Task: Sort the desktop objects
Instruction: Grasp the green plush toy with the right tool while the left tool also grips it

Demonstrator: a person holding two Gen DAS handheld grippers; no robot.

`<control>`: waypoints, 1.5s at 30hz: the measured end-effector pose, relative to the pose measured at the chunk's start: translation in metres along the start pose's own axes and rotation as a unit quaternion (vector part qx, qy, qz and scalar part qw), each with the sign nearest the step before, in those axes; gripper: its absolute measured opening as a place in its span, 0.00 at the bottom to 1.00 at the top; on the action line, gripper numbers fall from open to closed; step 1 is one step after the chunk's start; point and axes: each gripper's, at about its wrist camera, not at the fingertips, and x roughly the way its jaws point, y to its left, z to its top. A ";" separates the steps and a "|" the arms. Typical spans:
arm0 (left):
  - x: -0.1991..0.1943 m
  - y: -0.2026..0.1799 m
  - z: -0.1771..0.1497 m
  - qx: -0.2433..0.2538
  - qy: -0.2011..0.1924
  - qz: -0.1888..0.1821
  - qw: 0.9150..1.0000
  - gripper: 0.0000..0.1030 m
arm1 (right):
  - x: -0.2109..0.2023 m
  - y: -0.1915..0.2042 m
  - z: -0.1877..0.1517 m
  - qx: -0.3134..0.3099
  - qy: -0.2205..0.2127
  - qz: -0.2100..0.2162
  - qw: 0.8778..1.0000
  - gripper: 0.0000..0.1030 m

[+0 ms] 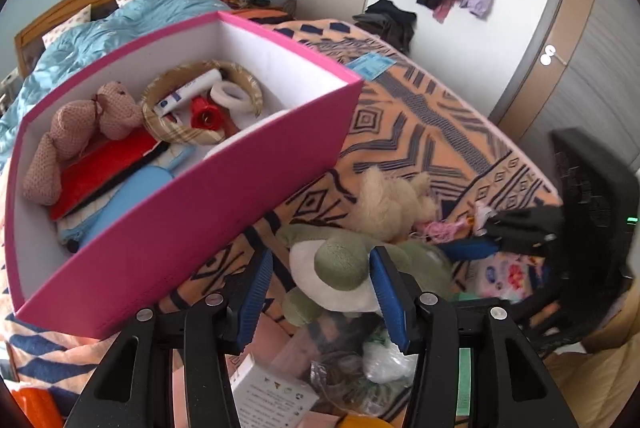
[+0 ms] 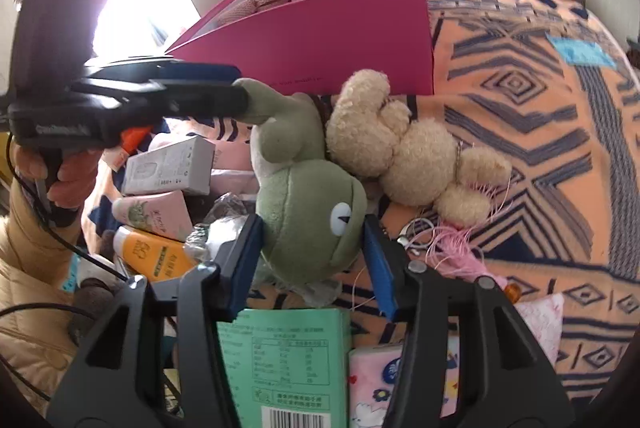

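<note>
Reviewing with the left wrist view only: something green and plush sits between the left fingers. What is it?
Observer: A frog plush. The right wrist view shows its face, with one white eye.
Operator: The right gripper is a blur for me. Where is it?
Observer: The right gripper straddles the frog's head, jaws wide, one pad on each side of it.

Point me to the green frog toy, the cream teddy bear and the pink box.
green frog toy (image 2: 308,212), right wrist view, on its head.
cream teddy bear (image 2: 416,164), right wrist view, on its body.
pink box (image 1: 224,212), left wrist view, on its outer wall.
</note>
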 end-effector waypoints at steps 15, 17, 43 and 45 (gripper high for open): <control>-0.004 -0.010 -0.010 -0.006 -0.004 -0.061 0.998 0.36 | -0.015 0.021 0.022 -0.210 0.011 -0.090 0.974 0.48; -0.003 -0.014 -0.011 -0.005 -0.002 -0.075 0.997 0.36 | -0.014 0.015 0.023 -0.227 0.023 -0.101 0.968 0.47; 0.021 -0.006 -0.011 -0.053 0.047 -0.106 0.992 0.33 | -0.036 -0.038 0.005 0.009 -0.027 -0.028 0.999 0.60; 0.021 -0.007 -0.014 -0.051 0.048 -0.105 0.992 0.33 | -0.034 -0.045 0.004 0.051 -0.025 -0.015 0.998 0.60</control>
